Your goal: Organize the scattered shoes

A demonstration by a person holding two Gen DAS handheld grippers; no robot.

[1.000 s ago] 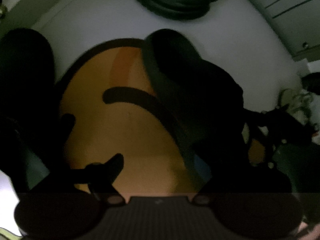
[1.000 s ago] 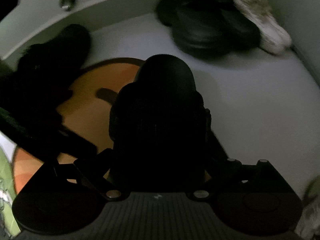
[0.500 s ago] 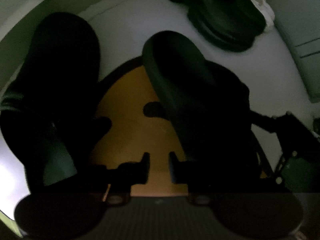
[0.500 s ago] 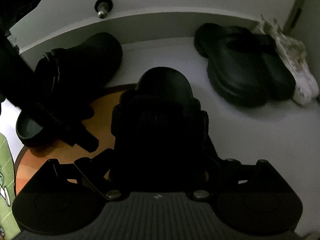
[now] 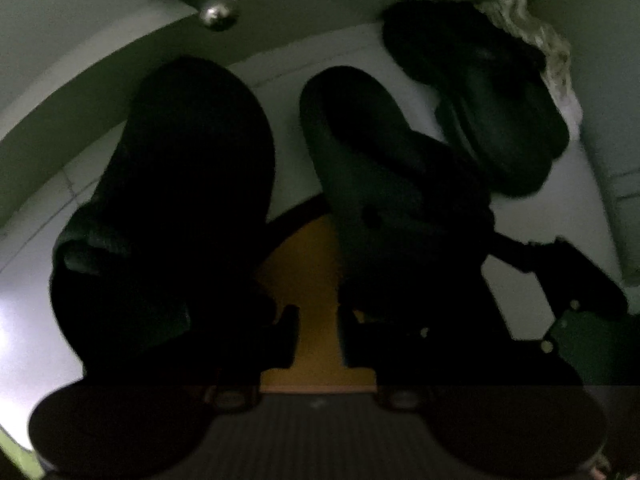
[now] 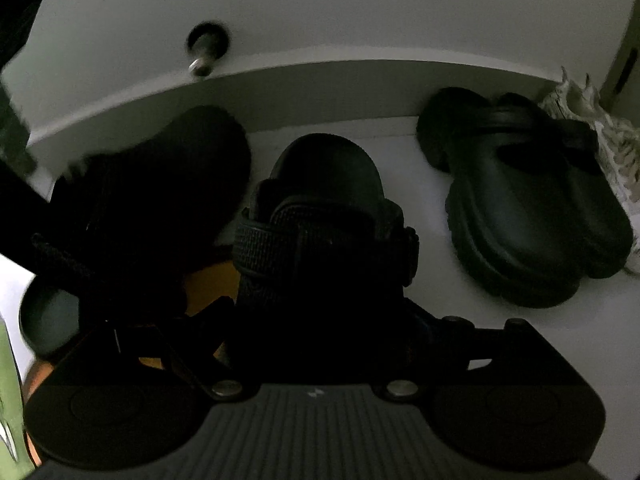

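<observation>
My right gripper (image 6: 324, 304) has a black strap sandal (image 6: 320, 216) between its fingers, and its jaws are closing on it. The sandal's toe points at the white cabinet (image 6: 360, 20). Its mate, a second black sandal (image 6: 172, 184), lies just to the left, also toe to the cabinet. The left wrist view shows both: the mate (image 5: 180, 200) on the left and the held sandal (image 5: 380, 184) on the right. My left gripper (image 5: 318, 336) hangs between them over the orange mat (image 5: 312, 272). Its jaws stand a narrow gap apart with nothing in them.
A pair of black clogs (image 6: 520, 208) and a white shoe (image 6: 600, 140) stand against the cabinet's foot on the right. A metal knob (image 6: 200, 64) sticks out of the cabinet front. The floor is pale. Something green (image 6: 8, 400) is at the left edge.
Both grippers moved toward the cabinet, and the held sandal went with the right one, off the mat to beside its mate. The left jaws went from wide to a narrow gap.
</observation>
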